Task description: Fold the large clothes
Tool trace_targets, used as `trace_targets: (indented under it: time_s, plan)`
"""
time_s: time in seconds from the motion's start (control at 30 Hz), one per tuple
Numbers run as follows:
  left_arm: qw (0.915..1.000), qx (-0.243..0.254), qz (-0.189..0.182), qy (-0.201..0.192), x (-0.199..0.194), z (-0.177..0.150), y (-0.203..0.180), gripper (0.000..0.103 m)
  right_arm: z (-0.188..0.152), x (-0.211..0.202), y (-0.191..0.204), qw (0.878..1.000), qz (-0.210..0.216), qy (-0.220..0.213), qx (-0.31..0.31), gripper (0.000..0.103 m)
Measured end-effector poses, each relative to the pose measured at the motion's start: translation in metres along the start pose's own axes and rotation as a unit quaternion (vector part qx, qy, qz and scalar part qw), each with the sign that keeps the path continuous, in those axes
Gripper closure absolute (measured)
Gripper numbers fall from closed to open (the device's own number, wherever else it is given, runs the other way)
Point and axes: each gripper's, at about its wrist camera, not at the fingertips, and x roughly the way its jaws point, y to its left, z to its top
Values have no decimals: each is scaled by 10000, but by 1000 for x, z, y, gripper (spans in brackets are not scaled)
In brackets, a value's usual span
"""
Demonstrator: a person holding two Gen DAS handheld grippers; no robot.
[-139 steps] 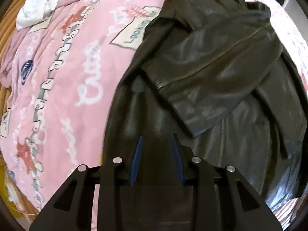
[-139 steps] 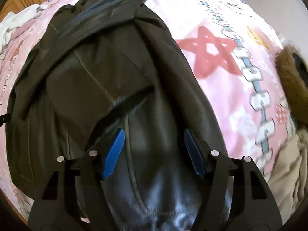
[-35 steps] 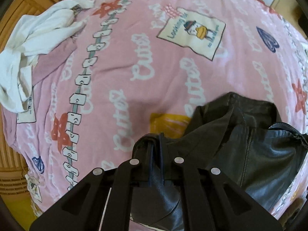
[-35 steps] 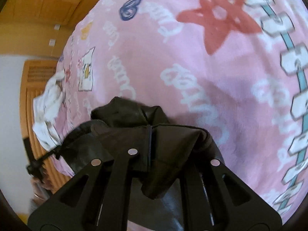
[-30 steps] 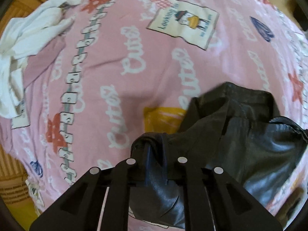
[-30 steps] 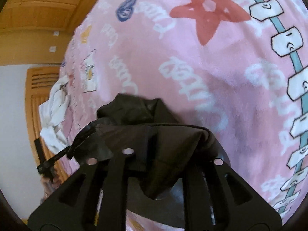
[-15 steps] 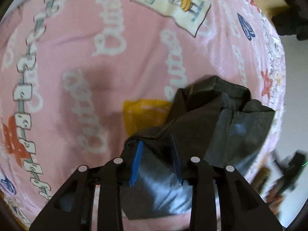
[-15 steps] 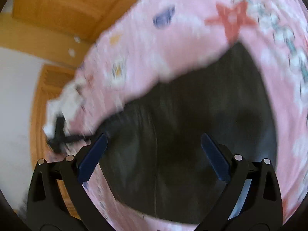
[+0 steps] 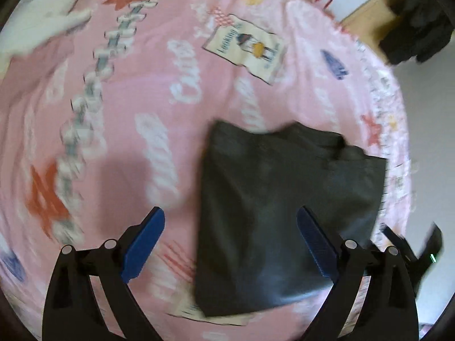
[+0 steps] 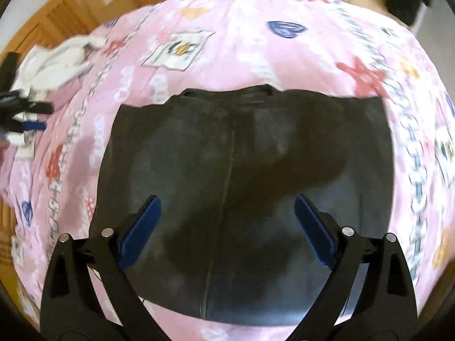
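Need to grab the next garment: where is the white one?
The white garment lies bunched at the far left edge of the pink bedspread, left of the folded black jacket.

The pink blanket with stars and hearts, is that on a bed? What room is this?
Most likely a bedroom. The pink blanket covers a wide soft surface like a bed, a folded black jacket lies on it, white clothes are bunched near its edge, and wooden doors stand behind.
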Motion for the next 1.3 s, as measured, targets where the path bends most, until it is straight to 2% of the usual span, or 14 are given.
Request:
trace_targets:
  time_s: [0.1, 0.13, 0.2, 0.37, 0.53, 0.7, 0.77, 0.9, 0.93, 1.0, 1.07, 1.13, 1.2, 1.3]
  plan:
    - [9992, -379, -76, -63, 20, -67, -19, 12, 8, 41, 3, 9976, 433, 532, -104, 14]
    - [9989, -463, -25, 7, 31, -84, -23, 12, 9, 64, 7, 9953, 466, 824, -196, 22]
    - [9980, -558, 275, 64, 66, -122, -39, 12, 11, 104, 13, 9896, 321, 1325, -468, 24]
    - [9937, -549, 966, 151, 143, -151, -57, 13, 25, 170, 13, 9842, 113, 1582, -790, 25]
    - [9877, -362, 1508, -204, 180, -130, -69, 8, 54, 184, 13, 9909, -177, 1038, -838, 24]
    - [9819, -164, 1881, -161, 192, -118, -79, 7, 64, 176, 8, 9908, -140, 716, -1138, 23]
    - [9815, -110, 1910, -52, 191, -117, -81, 7, 57, 152, 3, 9900, -198, 431, -1332, 22]
    - [9775, 179, 2103, 60, 184, -108, -91, 8, 10, 43, -40, 9817, -599, -924, -1553, 16]
    - [9767, 288, 2127, 28, 177, -105, -98, 10, -11, 12, -59, 9808, -676, -1153, -1419, 7]
    - [9759, 576, 2104, -97, 162, -101, -119, 12, -45, -21, -97, 9876, -340, -1195, -959, 7]
    - [9737, 869, 2084, -311, 144, -95, -142, 12, -89, -44, -143, 9962, 146, -856, -67, 7]
    - [9733, 1075, 1978, -456, 133, -90, -167, 12, -134, -48, -180, 9948, 186, -164, 985, 7]
    - [9737, 1226, 1848, -513, 132, -78, -194, 12, -182, -43, -202, 9777, 554, 269, 2006, 7]
    - [9741, 1246, 1847, -392, 154, -50, -218, 12, -236, -27, -226, 9324, 1096, 546, 3400, 7]
